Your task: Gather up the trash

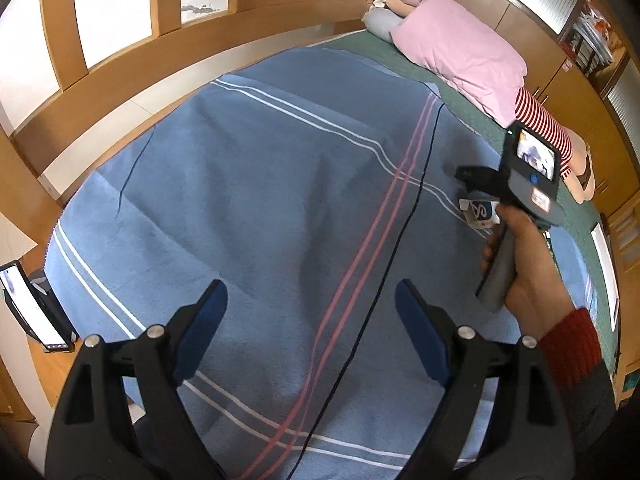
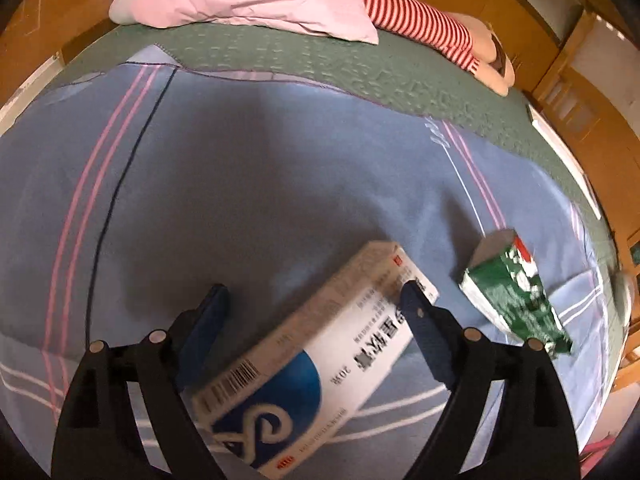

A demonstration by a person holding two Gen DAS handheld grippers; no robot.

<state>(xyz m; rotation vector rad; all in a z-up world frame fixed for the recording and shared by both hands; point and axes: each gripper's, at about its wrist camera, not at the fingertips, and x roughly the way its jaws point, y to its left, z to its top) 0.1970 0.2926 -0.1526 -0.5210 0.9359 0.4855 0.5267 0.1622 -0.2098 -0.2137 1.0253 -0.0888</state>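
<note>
Blue striped blanket [image 1: 248, 184] covers most of the bed, with a green quilt [image 2: 304, 64] beyond it and a pink pillow [image 1: 456, 48] at about one o'clock in the left wrist view. Left claw [image 1: 310, 316] hangs spread over bare blanket, gripping nothing.

Right claw [image 2: 314, 320] is spread too, and a white-and-blue box [image 2: 304, 368] lies slantwise between its fingers, barcode end nearest the camera. Motion blur makes it hard to say whether the right finger [image 2: 424, 328] touches the box or only overlaps it. A green carton [image 2: 516, 296] lies on the blanket at about three o'clock of the box, just beside it but apart.

From the left wrist view, the right hand [image 1: 524, 276] holds its tool at three o'clock, the box [image 1: 478, 212] showing under it.
</note>
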